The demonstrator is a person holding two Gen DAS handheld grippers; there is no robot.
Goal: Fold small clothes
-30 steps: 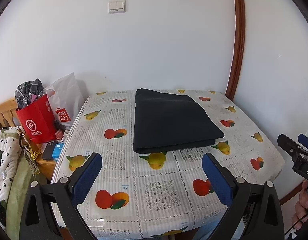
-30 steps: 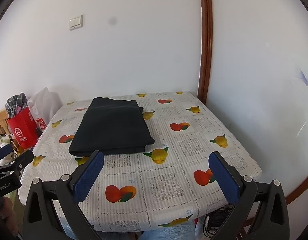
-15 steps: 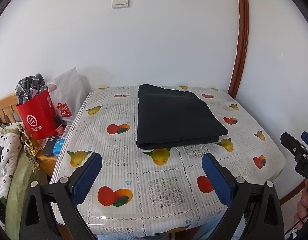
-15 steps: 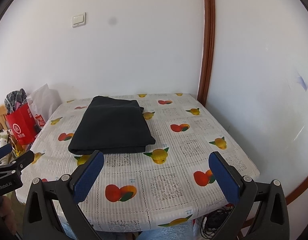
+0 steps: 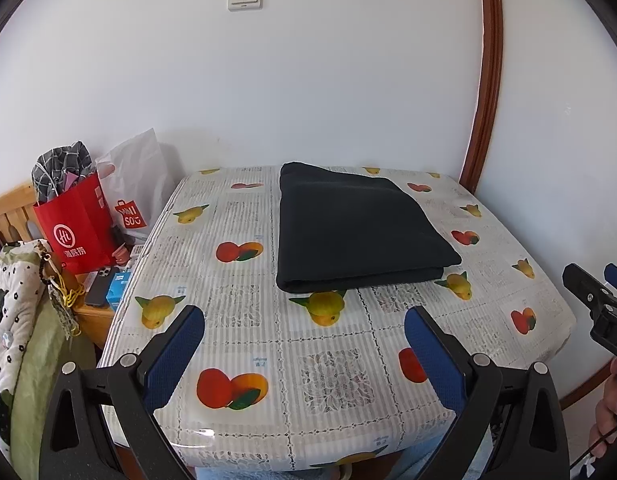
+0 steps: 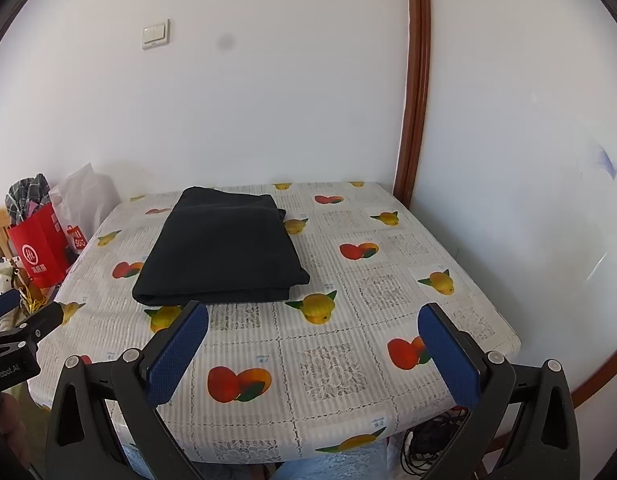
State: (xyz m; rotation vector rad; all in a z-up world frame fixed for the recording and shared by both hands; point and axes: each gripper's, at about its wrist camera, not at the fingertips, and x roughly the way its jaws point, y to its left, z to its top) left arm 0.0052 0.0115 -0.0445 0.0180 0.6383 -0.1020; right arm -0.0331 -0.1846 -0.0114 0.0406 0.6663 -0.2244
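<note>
The counter, which stands in the corner against two white walls, is covered with a pale fruit-printed cloth, and on its far half, a little left of the middle, one folded dark garment lies flat.

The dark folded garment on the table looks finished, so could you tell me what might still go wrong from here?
1. The dark garment has loose layered edges at its near end; a careless touch could unfold it.
2. The tablecloth looks glossy, so the stack may slide.
3. Both the left gripper and right gripper are open, holding nothing.
</note>
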